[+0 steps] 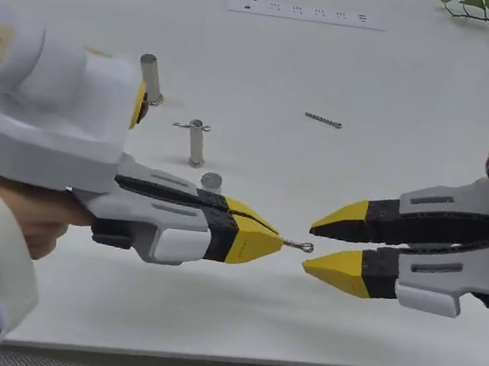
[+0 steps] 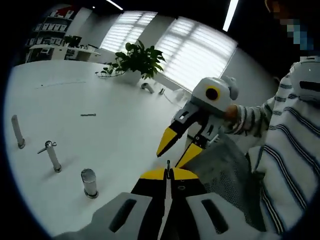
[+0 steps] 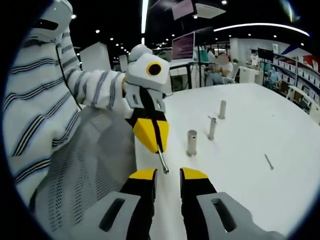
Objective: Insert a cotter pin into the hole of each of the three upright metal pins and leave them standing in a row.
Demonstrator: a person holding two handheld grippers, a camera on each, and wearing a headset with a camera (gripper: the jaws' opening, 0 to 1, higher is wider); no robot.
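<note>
Left gripper (image 1: pixel 275 241) is pinching a cotter pin (image 1: pixel 299 246), long axis pointing loop-first at right gripper (image 1: pixel 312 249), whose spread jaws are flanking the loop.

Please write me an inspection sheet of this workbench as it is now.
Surface: white table.
Job's things: middle pin carries inserted cotter pin; near pin without one; far pin unclear; loose cotter pin lying on the table.
Clutter: power strip at the far edge.
Grippers: left gripper shut on held cotter pin; right gripper open, facing it.
Cables: nothing seen.
Surroundings: plant, far right.
</note>
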